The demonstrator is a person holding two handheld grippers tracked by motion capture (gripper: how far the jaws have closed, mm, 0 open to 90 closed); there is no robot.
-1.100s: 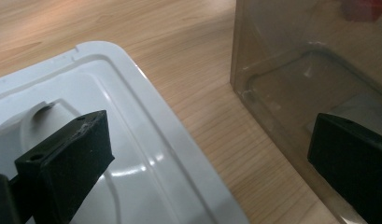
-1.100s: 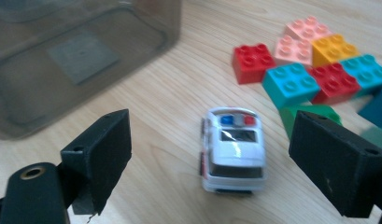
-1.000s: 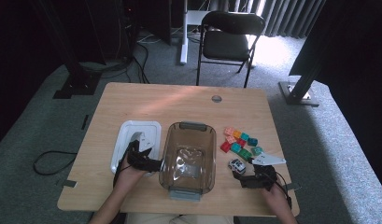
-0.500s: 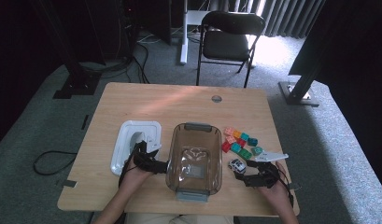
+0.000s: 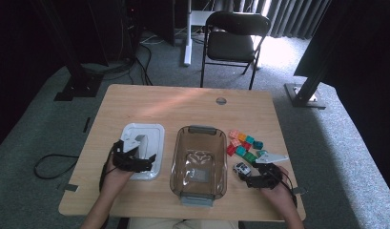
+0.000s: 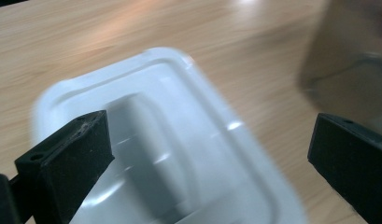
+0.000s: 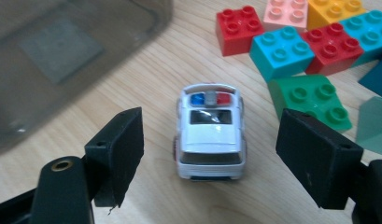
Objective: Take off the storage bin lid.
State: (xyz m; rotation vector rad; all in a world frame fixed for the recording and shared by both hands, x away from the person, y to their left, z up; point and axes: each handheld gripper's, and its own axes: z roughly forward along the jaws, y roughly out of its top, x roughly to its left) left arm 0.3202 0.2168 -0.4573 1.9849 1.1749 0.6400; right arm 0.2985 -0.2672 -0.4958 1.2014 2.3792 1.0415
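A small white toy police car (image 7: 209,140) stands on the table between the jaws of my right gripper (image 7: 212,133). The jaws have just been closing, but a gap remains on each side of the car. From above, the car (image 5: 241,168) sits just right of a clear brown tub (image 5: 200,143), with the right gripper (image 5: 249,179) behind it. My left gripper (image 5: 147,161) hovers wide open over a white lid (image 5: 149,136) left of the tub. In the left gripper view the lid (image 6: 179,154) lies below the open left gripper (image 6: 209,140), nothing between its jaws.
Several coloured building blocks (image 5: 245,143) lie in a cluster beyond the car, close to the right jaw (image 7: 291,51). The tub's wall (image 7: 62,46) is just left of the car. A folding chair (image 5: 233,40) stands past the table's far edge.
The tub has shifted slightly right. My left gripper has drawn back left from the tub's edge to above the lid. The right jaws have narrowed around the car.
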